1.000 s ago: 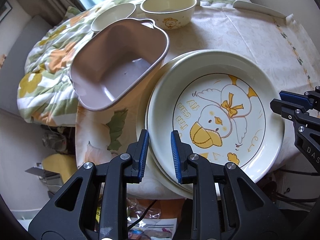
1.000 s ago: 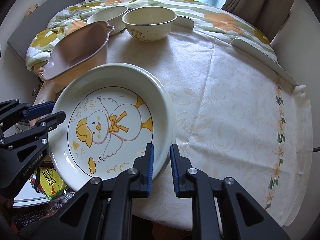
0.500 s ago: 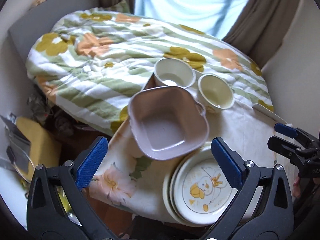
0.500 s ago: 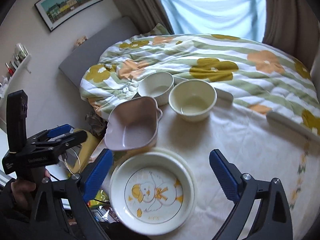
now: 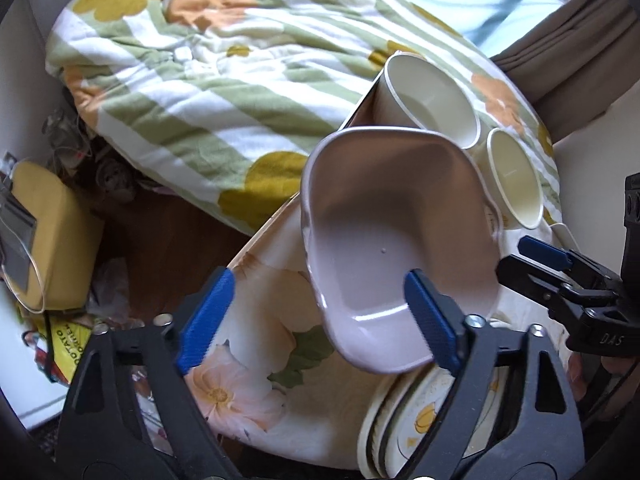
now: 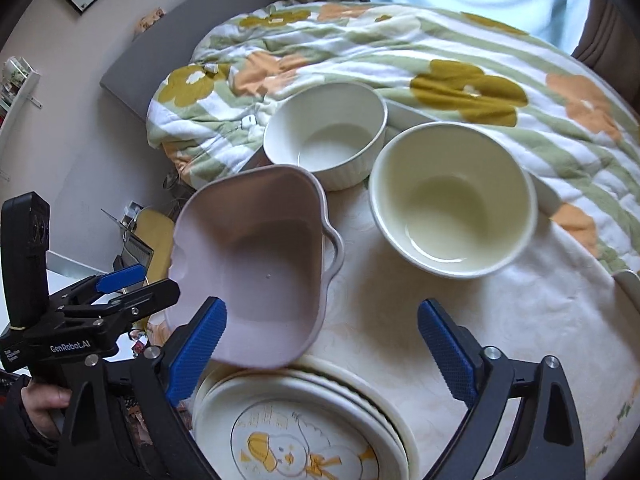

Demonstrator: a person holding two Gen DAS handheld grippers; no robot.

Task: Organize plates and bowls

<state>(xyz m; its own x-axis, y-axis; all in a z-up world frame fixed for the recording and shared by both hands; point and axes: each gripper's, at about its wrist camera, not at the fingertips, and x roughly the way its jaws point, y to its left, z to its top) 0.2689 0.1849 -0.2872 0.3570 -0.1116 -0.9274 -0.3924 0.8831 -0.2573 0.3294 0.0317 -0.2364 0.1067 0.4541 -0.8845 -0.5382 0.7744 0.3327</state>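
Both grippers have let go of the duck plate's rim since a second ago and pulled back, so the table now shows from higher up.

At far left in the right wrist view, a hand (image 6: 42,402) grips the black left gripper (image 6: 132,282), whose body reads "GenRobot.AI"; smaller print beside that is too fine to read. Its blue-padded jaws stand wide with nothing pressed between them, and they are closing. On the floor to the left of the table lies a yellow packet (image 5: 66,338) with print that is cut off and unreadable.

Next comes the pink squarish plastic basin with handles (image 6: 256,272), sitting at the left edge of the round table covered with a cream floral cloth (image 6: 520,320); its near rim overlaps the stack of cream plates topped by a yellow duck drawing (image 6: 300,432). That stack lies at the near edge, partly cut off by the frame and by the gripper arms. Any lettering on the top plate is hidden.

Beyond the basin stand a white ribbed ceramic bowl (image 6: 326,136) and, to its right, a cream round bowl (image 6: 452,196), close together.

The right gripper (image 6: 320,354) hangs over the plates, jaws wide and closing, empty. In the left wrist view it shows at the right edge (image 5: 560,276), marked "DAS", the rest hidden.
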